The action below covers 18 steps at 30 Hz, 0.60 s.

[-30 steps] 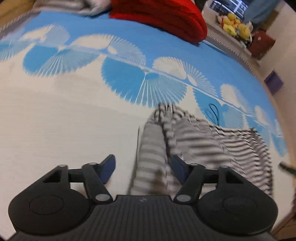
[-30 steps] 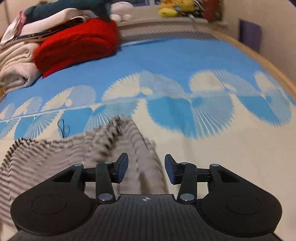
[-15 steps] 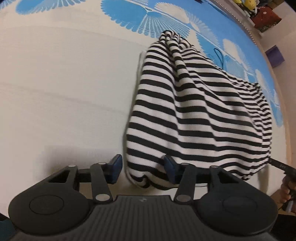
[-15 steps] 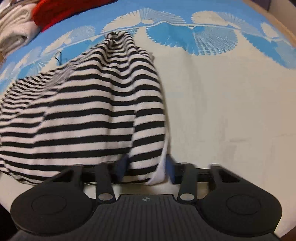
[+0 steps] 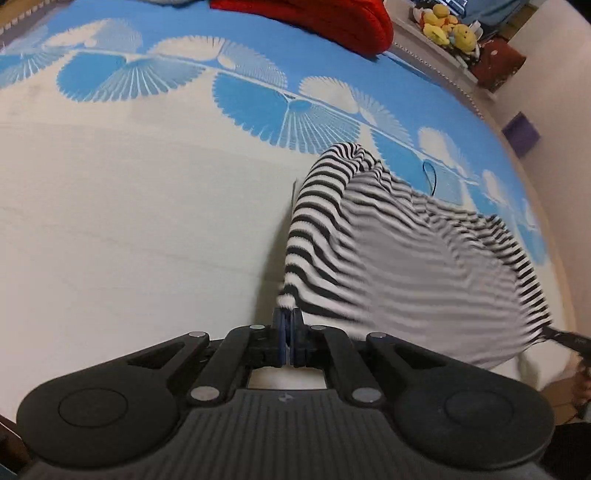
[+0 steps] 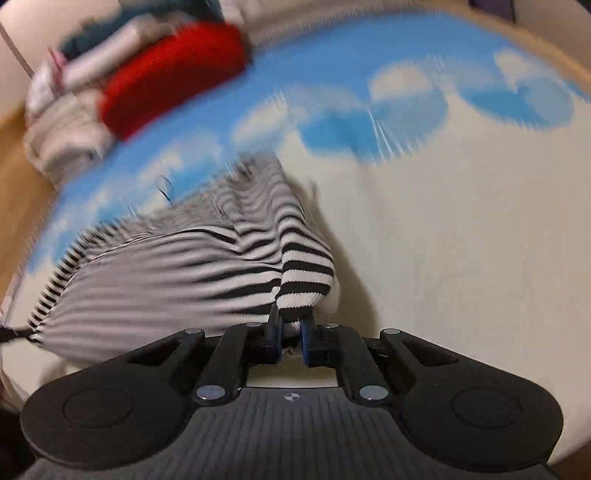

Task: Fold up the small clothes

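Fingers of your left gripper (image 5: 287,325) pinch one near corner of the striped garment (image 5: 388,251); your right gripper's (image 6: 289,325) jaws, just closing, clamp the other corner.

We count one striped garment (image 5: 388,266), two grippers, left (image 5: 287,334) and right (image 6: 290,334), one red blanket (image 5: 317,18), one bedspread (image 5: 129,221), one purple box (image 5: 521,134), and a cluster of yellow toys (image 5: 448,29) too small to number.
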Available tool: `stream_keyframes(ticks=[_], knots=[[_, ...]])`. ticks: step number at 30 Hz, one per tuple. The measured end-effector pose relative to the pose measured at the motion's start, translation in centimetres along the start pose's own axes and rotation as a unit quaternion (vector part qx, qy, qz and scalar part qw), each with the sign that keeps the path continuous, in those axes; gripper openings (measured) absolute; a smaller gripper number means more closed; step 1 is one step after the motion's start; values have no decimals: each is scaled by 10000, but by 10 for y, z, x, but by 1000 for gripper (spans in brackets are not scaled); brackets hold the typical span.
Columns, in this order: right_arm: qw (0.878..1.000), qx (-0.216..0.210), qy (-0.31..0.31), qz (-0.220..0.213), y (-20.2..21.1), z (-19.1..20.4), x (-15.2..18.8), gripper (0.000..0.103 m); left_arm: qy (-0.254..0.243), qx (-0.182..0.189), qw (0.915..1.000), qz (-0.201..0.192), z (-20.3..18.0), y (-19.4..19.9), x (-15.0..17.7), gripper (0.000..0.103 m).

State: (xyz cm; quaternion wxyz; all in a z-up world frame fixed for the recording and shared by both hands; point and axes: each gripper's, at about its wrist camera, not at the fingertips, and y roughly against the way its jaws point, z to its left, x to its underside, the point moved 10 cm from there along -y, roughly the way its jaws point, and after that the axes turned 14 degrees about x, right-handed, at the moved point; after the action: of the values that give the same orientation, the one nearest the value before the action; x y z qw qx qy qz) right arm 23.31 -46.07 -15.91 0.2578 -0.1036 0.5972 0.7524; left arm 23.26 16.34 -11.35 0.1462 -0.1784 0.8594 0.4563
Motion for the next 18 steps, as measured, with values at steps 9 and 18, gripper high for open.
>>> stream_keyframes(ticks=[9,18], knots=[[9948,568,432,723,-11,-12,41,9,-857,-741,9778,1762,4,-33,60,1],[9928,1068,526,143,0,-18,27,43,-1002,-468,9929,445,-25,6,14,35]])
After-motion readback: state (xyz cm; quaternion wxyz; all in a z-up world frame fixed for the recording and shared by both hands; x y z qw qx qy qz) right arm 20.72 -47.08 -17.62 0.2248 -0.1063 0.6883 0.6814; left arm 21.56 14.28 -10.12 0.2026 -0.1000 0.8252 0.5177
